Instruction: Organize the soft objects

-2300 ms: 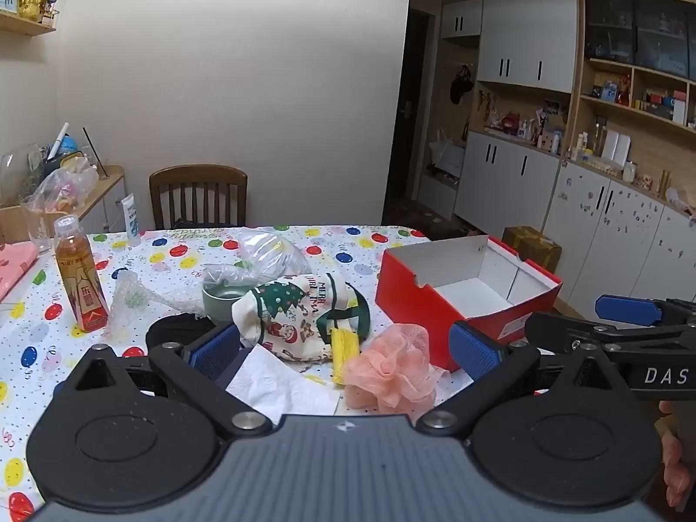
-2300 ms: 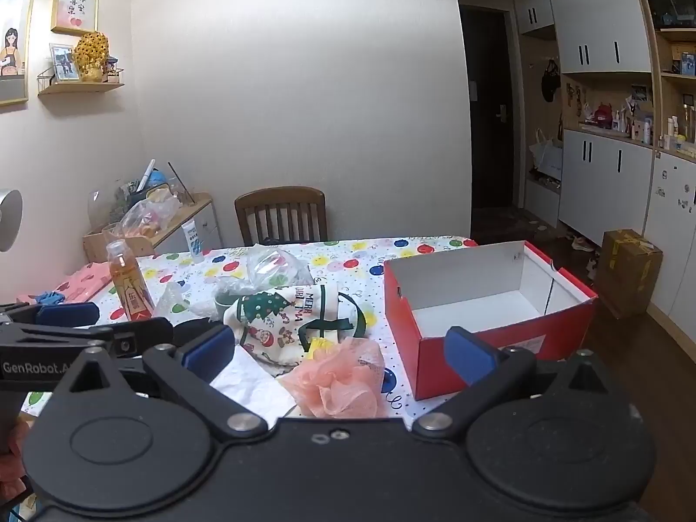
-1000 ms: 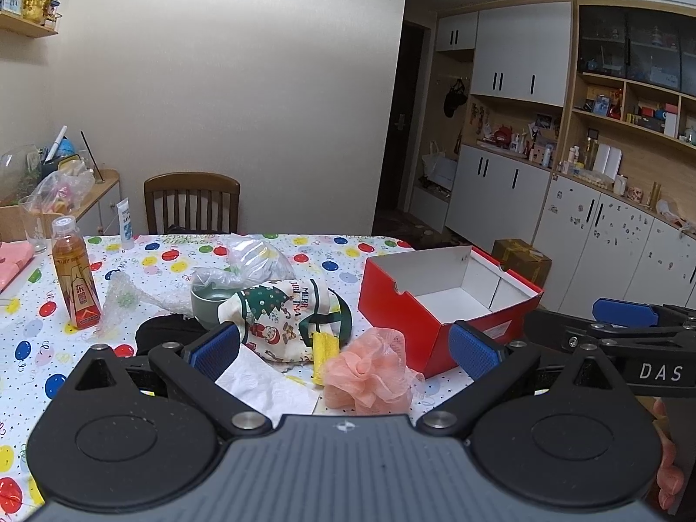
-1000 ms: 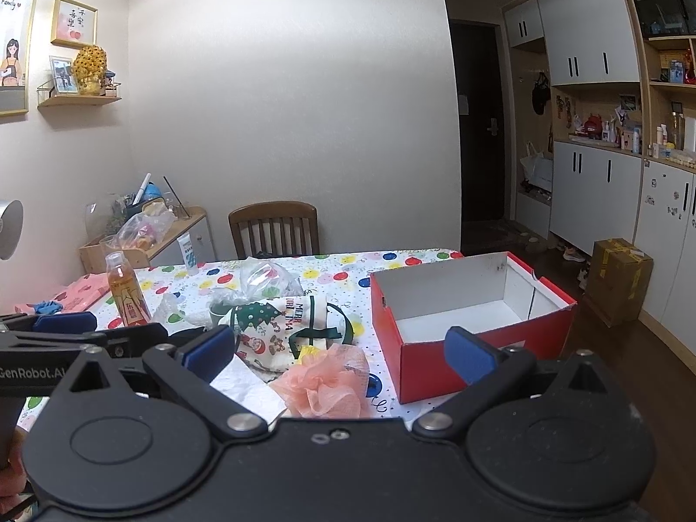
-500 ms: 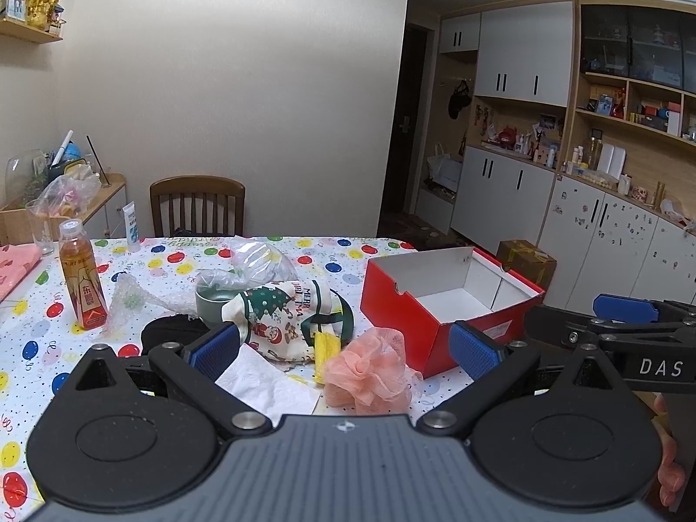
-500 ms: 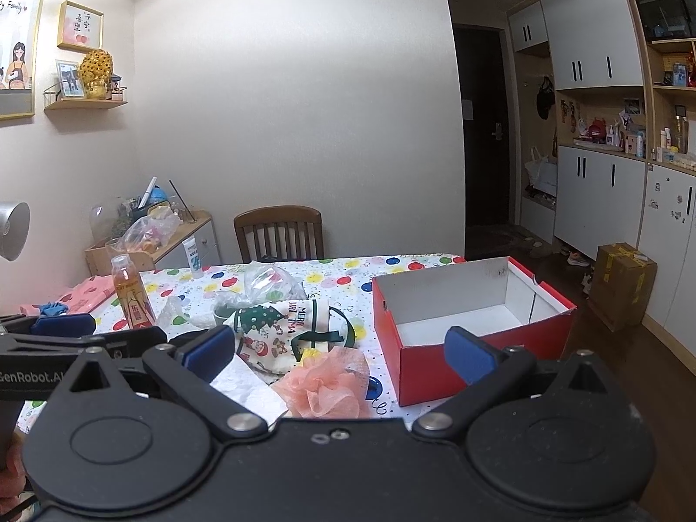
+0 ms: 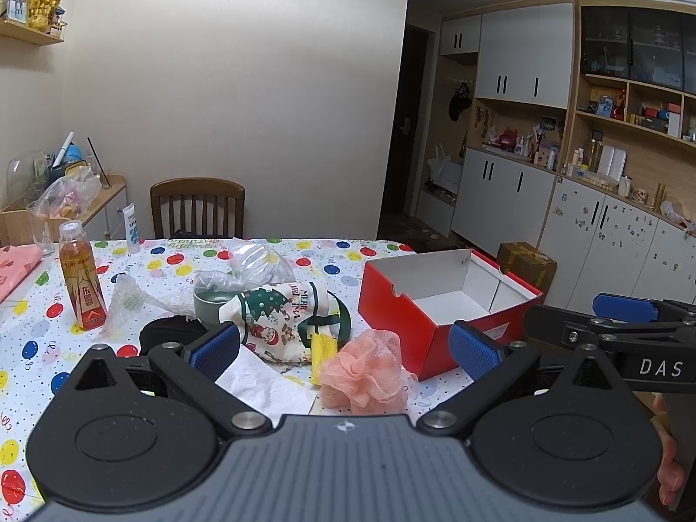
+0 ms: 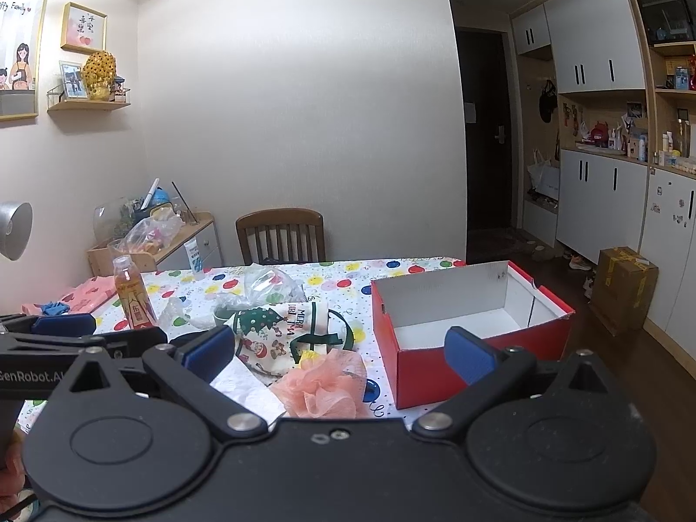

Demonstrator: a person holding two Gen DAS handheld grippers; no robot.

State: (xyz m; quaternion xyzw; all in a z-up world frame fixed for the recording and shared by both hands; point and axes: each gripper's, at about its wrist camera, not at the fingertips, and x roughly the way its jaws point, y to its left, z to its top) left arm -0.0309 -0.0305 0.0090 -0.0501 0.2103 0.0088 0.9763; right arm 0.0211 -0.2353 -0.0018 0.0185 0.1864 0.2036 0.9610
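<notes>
A pink mesh bath pouf (image 7: 365,374) (image 8: 322,385) lies at the near edge of the balloon-print table. Behind it sit a yellow sponge (image 7: 322,350), a Christmas-print cloth bag (image 7: 278,322) (image 8: 282,335) and a white tissue (image 7: 265,385) (image 8: 243,387). An open red shoebox (image 7: 404,326) (image 8: 478,365) stands empty to the right. My left gripper (image 7: 343,350) hovers open just short of the pouf, holding nothing. My right gripper (image 8: 339,354) is open too, above the table's near edge between pouf and box.
A tea bottle (image 7: 80,287) stands at the left, with crumpled clear plastic (image 7: 248,265), a green cup (image 7: 211,304) and a black item (image 7: 167,332) in the middle. A wooden chair (image 8: 280,237) is at the far side, cabinets (image 7: 513,200) and a cardboard box (image 8: 624,289) on the right.
Both cameras have shifted slightly, drawing back and rising a little from the table. Both grippers stay open and no object on the table has moved.
</notes>
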